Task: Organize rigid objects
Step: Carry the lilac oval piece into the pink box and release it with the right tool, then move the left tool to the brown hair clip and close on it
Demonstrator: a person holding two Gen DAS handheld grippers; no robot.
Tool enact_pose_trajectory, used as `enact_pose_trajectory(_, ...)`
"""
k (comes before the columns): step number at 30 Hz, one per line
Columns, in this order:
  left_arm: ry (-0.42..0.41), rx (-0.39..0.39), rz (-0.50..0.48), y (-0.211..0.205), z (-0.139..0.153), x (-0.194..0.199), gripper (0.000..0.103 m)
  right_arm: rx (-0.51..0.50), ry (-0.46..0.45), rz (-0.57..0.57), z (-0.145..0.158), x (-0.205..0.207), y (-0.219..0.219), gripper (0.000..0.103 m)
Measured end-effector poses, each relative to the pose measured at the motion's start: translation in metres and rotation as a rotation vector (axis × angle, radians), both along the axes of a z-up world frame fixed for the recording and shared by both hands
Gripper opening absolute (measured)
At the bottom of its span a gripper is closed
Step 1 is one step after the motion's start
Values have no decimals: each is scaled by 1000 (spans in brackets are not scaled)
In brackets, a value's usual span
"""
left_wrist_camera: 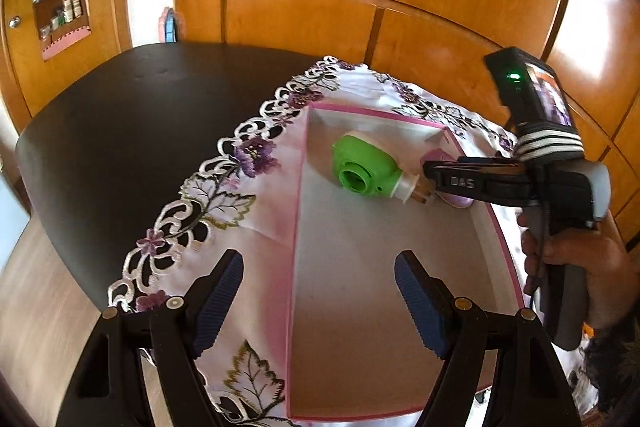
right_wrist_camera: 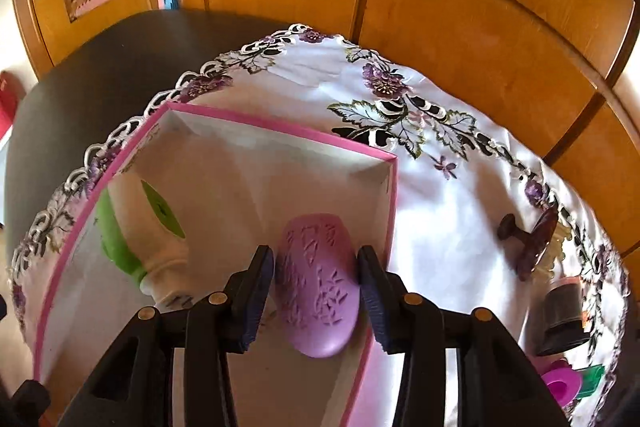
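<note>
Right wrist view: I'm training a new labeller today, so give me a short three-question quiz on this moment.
1. True or false: the right gripper is shut on the purple oval case.
2. Where does the green and white device lie? A) on the tablecloth B) inside the pink-rimmed box C) on the floor
3. Fill in: the left gripper is ____ and holds nothing.

Key: 1 true; 2 B; 3 open.

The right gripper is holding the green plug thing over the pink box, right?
Not quite. The right gripper holds the purple oval piece over the pink box, as the right wrist view shows. The green plug thing already lies inside the box.
</note>
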State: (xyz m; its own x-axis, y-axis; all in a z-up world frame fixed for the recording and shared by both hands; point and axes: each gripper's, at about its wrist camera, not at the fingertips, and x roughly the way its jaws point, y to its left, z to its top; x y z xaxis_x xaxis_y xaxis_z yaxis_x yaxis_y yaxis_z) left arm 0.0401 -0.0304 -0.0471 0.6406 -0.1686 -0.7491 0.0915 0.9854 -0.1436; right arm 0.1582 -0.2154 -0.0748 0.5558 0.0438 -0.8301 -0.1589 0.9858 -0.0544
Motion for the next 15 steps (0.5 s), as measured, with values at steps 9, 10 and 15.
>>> enact_pose_trajectory(9, -9, 8, -1, -2, 3, -2, 79, 73, -115, -17, 34, -38, -8, 46)
enact_pose_trajectory(10, -10, 11, -3, -3, 4, -3, 79, 73, -123, -15, 37, -41, -8, 46)
enact_pose_trajectory(15, -14, 17, -16, -7, 7, -5, 79, 77, -163, -15, 48, -59, -9, 46)
